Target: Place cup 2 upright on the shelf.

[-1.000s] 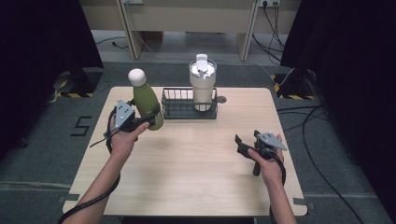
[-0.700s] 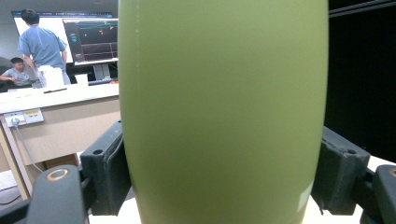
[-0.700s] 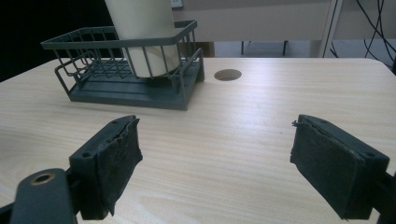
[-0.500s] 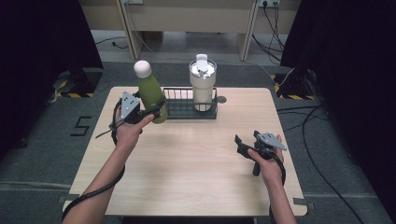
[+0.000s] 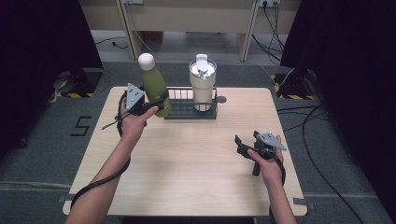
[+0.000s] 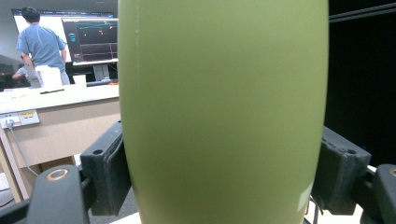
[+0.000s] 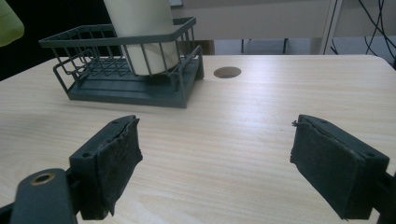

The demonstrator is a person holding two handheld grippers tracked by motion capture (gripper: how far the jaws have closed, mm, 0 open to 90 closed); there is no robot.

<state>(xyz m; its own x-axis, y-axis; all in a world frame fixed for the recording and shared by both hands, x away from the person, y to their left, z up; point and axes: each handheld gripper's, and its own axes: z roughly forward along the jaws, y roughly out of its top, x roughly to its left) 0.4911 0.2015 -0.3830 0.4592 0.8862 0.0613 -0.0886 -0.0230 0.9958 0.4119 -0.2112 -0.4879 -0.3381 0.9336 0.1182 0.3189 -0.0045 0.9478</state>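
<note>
A green bottle (image 5: 153,85) with a white cap is held upright in the air by my left gripper (image 5: 158,103), just left of the black wire basket (image 5: 180,110). In the left gripper view the bottle's green body (image 6: 224,112) sits between both pads (image 6: 109,172), which press on its sides. A cream tumbler (image 5: 202,83) with a lid stands in the basket's right half; its lower body (image 7: 144,32) rises from the basket (image 7: 126,84) in the right gripper view. My right gripper (image 5: 242,145) rests low over the table's right side, jaws wide apart with nothing between the pads (image 7: 116,163).
The light wooden table (image 5: 187,158) has a round cable hole (image 5: 221,99) beside the basket. Cables trail on the floor at the right. Behind the table stands a desk; in the left gripper view a person stands by monitors far off.
My left gripper has lifted the green bottle higher and carried it right, toward the basket's left end. The right gripper has stayed where it was.
</note>
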